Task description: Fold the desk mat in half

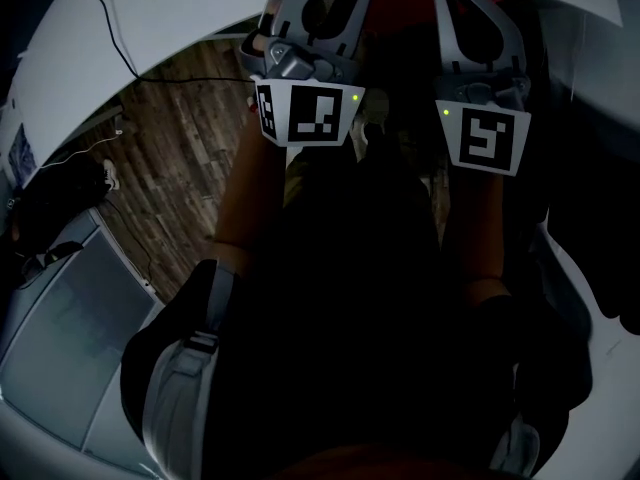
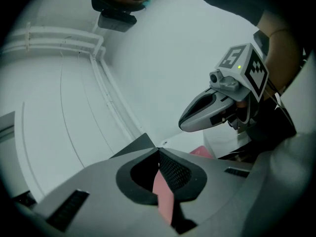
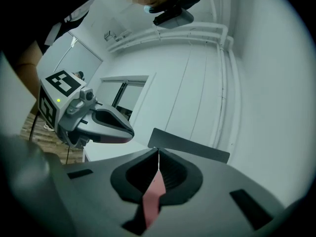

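Thin pink edge of the desk mat point(image 2: 163, 194) pinched tight in the closed left gripper point(image 2: 159, 151). Same edge squeezed in the right gripper point(image 3: 158, 150) too, jaws shut on it. More of it, red, just past the jaw tips at the top of the head view. Long edge going sideways from one gripper to the other. Side by side, both just as near, so probably best moved together. Further out, what looks like a white table point(image 1: 60, 38), a brown wood floor point(image 1: 180, 168), white walls point(image 3: 197, 83).
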### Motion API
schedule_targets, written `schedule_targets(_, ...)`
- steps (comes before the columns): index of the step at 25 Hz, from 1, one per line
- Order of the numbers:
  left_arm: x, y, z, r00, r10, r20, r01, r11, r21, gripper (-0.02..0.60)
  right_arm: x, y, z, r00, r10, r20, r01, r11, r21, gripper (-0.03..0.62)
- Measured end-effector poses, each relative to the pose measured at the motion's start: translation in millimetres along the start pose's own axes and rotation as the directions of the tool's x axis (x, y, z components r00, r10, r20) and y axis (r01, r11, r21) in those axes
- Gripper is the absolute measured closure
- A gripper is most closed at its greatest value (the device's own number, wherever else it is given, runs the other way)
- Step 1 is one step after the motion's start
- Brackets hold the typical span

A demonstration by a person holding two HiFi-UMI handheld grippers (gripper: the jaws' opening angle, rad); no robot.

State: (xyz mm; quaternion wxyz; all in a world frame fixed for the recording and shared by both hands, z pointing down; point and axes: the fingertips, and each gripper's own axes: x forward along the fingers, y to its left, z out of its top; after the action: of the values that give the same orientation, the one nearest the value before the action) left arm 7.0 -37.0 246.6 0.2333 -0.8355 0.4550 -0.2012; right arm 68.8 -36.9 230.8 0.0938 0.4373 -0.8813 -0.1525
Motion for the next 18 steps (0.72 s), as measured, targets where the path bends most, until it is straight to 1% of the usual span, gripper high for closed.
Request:
schedule_targets(5,9,-32,-38,0.998,-0.044,-0.038,0.042,0.998,-0.045,0.569,2,20,-51,0.997,0.021,-0.08,-0.017,0.999,0.044,0.563)
schedule_targets(7,10,-50,-51,0.997,-0.058,-0.052,0.054,0.996,-0.069,0.569,-4,25,-70,0.995,0.021,-0.098,-0.014,0.998,0.068,0.563)
schedule_targets(12,12,-83,-85,0.993,-0.088,-0.082,0.08,0.992,-0.097,0.569,-10,38,-120,0.99,0.023,-0.142,-0.006,0.993,0.121,0.562)
schedule_targets(16,9,-96,-114,0.988,-0.11,-0.106,0.097,0.988,-0.119,0.569,-10,57,-145,0.985,0.033,-0.17,0.001,0.981,0.196,0.562)
schedule_targets(18,6,-104,-125,0.986,-0.121,-0.11,0.107,0.986,-0.128,0.569,-12,69,-156,0.981,0.052,-0.186,-0.012,0.978,0.21,0.562)
